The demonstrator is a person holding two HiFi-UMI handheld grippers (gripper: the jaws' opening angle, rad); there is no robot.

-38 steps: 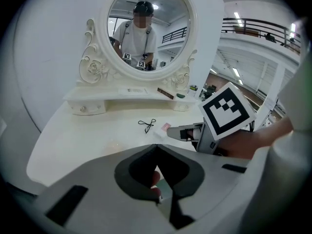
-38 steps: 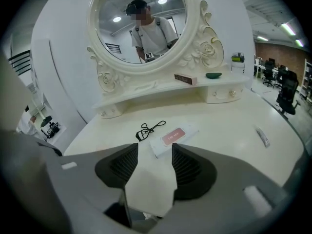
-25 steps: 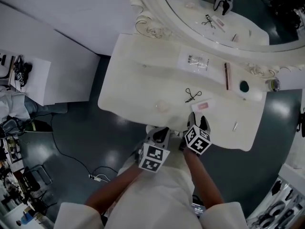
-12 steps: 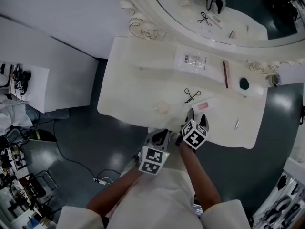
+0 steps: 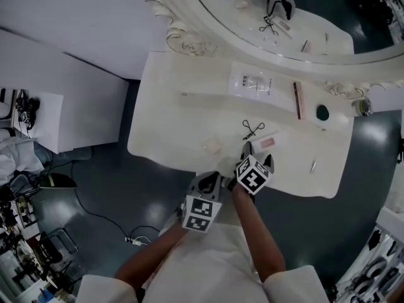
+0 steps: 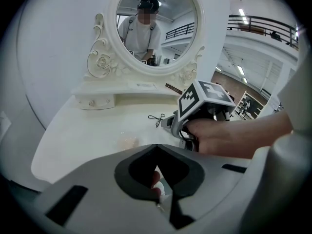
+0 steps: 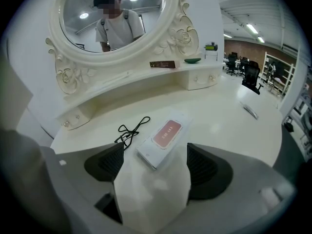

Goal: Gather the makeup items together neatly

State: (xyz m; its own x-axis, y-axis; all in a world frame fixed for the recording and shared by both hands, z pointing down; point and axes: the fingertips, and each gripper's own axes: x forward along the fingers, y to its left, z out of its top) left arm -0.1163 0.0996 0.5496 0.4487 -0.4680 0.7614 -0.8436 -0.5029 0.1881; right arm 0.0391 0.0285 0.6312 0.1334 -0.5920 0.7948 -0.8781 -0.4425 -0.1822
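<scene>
On the white vanity table (image 5: 170, 118) lie a white box with a pink label (image 5: 268, 142), a black eyelash curler (image 5: 252, 129) and a pale round puff (image 5: 213, 146). My right gripper (image 5: 255, 151) points at the box from the front edge. Its jaws are opening, and the box's near end (image 7: 163, 135) lies just ahead of the gripper (image 7: 153, 162), with the pads apart from it. The curler (image 7: 130, 130) is left of the box. My left gripper (image 5: 208, 180) hangs off the table's front edge, shut (image 6: 156, 147), with nothing seen in it.
On the raised shelf under the mirror (image 5: 303, 5) are a clear packet (image 5: 252, 82), a brown stick (image 5: 297, 100) and a dark green dish (image 5: 323, 113). A small silver item (image 5: 312, 166) lies at the right front. White panels (image 5: 57, 100) stand left.
My right gripper has edged slightly forward towards the pink-labelled box. The left gripper has stayed beside it at the table's front edge. No item has moved.
</scene>
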